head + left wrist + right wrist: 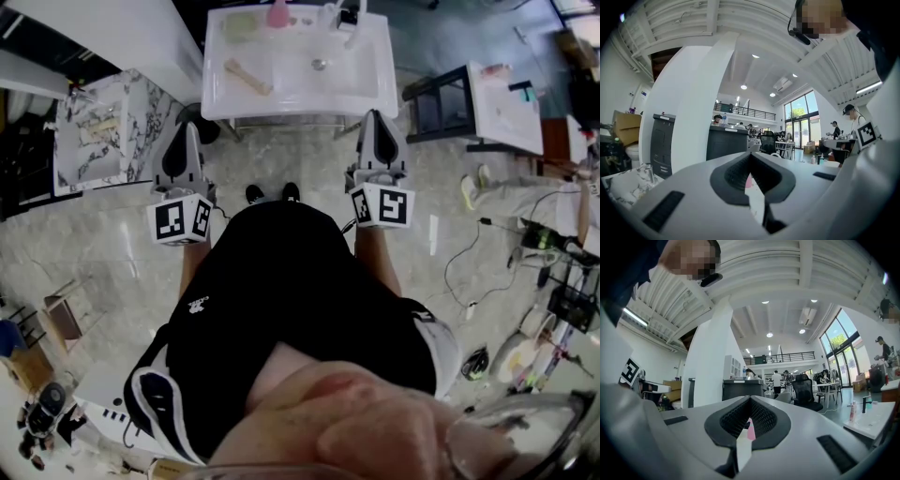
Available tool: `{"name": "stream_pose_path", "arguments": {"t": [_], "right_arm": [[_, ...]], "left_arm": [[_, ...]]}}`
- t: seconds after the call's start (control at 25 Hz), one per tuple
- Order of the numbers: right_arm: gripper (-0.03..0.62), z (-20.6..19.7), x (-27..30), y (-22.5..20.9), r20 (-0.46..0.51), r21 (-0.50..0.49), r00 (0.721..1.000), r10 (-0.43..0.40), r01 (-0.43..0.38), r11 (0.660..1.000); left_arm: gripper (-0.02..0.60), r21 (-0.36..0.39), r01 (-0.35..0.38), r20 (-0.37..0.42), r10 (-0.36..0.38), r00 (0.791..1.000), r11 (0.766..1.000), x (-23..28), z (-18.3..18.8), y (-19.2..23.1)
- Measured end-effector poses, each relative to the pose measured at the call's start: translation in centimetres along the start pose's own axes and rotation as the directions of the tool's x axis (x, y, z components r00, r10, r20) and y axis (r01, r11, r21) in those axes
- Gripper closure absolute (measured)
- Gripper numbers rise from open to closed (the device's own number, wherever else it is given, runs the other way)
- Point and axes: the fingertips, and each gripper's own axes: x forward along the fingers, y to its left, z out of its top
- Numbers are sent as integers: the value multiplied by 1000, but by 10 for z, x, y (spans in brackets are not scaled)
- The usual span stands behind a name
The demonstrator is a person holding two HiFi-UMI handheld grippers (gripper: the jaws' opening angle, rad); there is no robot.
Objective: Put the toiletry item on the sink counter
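Observation:
The white sink counter (pixel 295 98) stands straight ahead of me in the head view. A pink bottle (pixel 278 13) and a green item (pixel 241 24) sit on its back edge beside the faucet (pixel 343 15). A beige brush-like item (pixel 247 76) lies in the basin. My left gripper (pixel 190 127) and right gripper (pixel 375 114) hover side by side short of the counter's front edge, both shut and empty. In each gripper view a sliver of the pink bottle (pixel 748 182) (pixel 751 431) shows under the closed tips of the left gripper (pixel 750 153) and the right gripper (pixel 750 398).
A marble-topped table (pixel 94 131) stands to the left of the sink. A black-framed table with a white top (pixel 497 103) stands to the right. Cables (pixel 469 262) run over the floor at right, near a seated person's legs (pixel 525 197). My shoes (pixel 272 192) are near the counter.

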Motion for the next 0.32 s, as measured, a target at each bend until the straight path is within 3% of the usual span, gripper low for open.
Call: {"name": "stream_pose_path", "arguments": {"t": [0.32], "right_arm": [[569, 1, 1, 1, 8, 52, 1000, 12, -12, 999]], "left_arm": [[575, 22, -22, 2, 22, 1000, 1000, -7, 1, 7]]}}
